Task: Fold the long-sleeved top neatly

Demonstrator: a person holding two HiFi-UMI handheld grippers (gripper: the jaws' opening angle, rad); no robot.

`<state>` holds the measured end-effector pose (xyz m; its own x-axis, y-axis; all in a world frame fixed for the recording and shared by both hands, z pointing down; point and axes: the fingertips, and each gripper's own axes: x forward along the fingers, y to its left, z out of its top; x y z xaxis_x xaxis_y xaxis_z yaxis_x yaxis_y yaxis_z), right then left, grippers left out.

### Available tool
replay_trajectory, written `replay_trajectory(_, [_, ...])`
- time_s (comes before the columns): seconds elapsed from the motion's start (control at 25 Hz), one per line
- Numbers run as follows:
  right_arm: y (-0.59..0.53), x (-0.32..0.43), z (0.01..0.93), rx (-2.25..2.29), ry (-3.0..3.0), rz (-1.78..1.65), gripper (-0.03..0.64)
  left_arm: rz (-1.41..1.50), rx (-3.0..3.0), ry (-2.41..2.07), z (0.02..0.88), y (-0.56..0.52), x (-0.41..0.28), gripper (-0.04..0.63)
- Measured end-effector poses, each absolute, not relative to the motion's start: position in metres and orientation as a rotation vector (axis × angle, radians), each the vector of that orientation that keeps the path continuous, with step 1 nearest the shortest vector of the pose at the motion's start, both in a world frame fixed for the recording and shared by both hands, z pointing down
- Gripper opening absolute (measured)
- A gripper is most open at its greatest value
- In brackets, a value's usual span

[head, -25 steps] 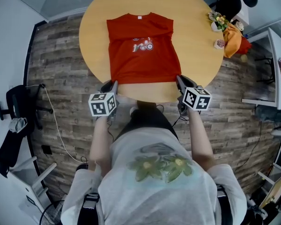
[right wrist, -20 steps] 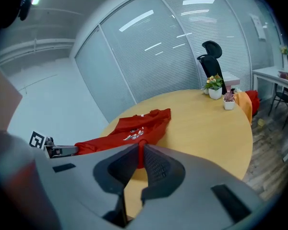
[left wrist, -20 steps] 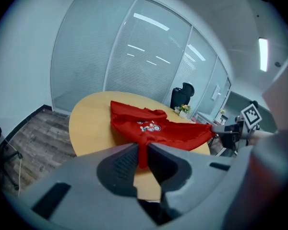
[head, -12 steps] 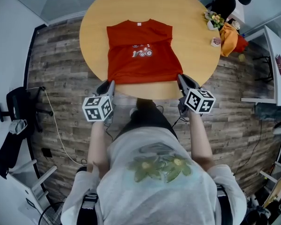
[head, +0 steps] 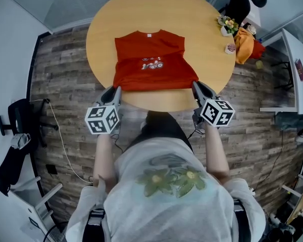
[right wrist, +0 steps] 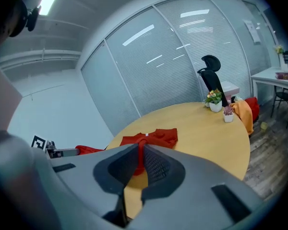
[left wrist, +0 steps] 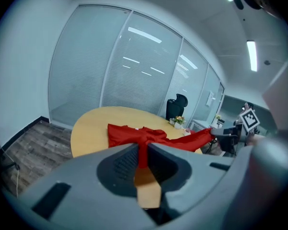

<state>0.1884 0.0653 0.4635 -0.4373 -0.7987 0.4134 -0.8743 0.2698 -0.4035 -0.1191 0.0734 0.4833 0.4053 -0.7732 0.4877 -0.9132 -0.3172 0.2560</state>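
Red top (head: 150,67) looks light, soft and floppy, best held at its hem corners. Left tool (head: 115,89) and right tool (head: 195,84) each clamp one corner.

You face round wooden table (head: 204,42) on plank floor (head: 60,84); glass wall (left wrist: 110,75) beyond, black office chair (right wrist: 213,83), ceiling strip light (left wrist: 252,55) lit.

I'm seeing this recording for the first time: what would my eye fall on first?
The bright red fabric top stands out, spread on the middle of the round yellow wooden table. At the top's near edge, the left hand-held gripper and the right hand-held gripper, each carrying a black-and-white marker cube, are shut on the two hem corners.
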Motion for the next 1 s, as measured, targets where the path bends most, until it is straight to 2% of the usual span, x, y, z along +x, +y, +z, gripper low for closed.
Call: replay_trajectory(1.0, [-0.113, 0.19, 0.454, 1.551, -2.376, 0.929, 0.043, 0.358, 2.06, -1.499, 0.468, -0.091, -0.123, 0.058])
